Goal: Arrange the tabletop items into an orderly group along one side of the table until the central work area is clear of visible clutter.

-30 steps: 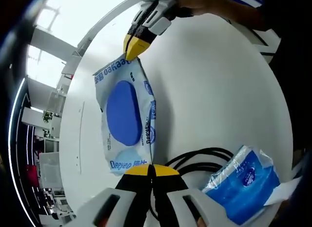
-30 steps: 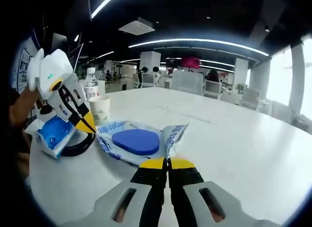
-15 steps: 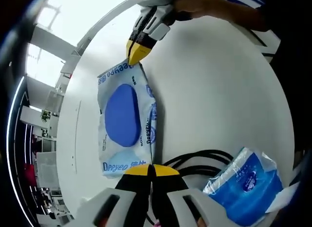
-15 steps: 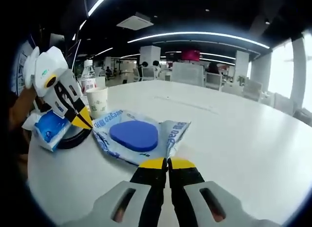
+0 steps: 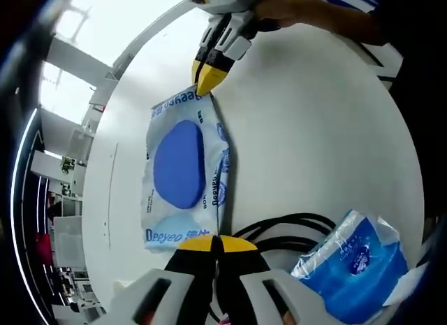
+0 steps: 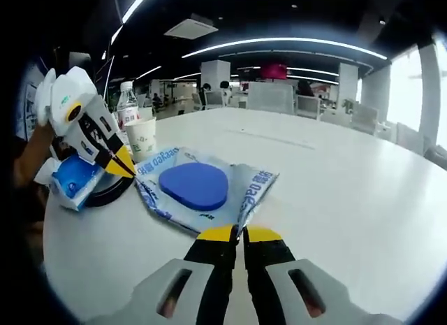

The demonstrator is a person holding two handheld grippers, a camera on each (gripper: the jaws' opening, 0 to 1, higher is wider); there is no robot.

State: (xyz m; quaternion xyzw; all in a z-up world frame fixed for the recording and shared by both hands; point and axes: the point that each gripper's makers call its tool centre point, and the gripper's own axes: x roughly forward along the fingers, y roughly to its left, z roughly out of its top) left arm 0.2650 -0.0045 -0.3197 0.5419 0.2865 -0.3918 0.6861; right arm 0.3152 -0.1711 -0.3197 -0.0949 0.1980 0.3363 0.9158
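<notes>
Left claw (image 5: 211, 242) pinched on one end of wet-wipes pack (image 5: 183, 175) | right claw (image 6: 235, 233) pinched on opposite end | pack flat on white desk (image 5: 314, 136) | black cable (image 5: 293, 227), blue tissue pack (image 5: 356, 262) beside left claw | paper cup (image 6: 142, 138) behind

You've got the wet-wipes pack (image 5: 183, 177) flat on the tabletop (image 5: 314, 136); tissue pack (image 5: 356, 265) and black cable (image 5: 283, 230) just beside it.
</notes>
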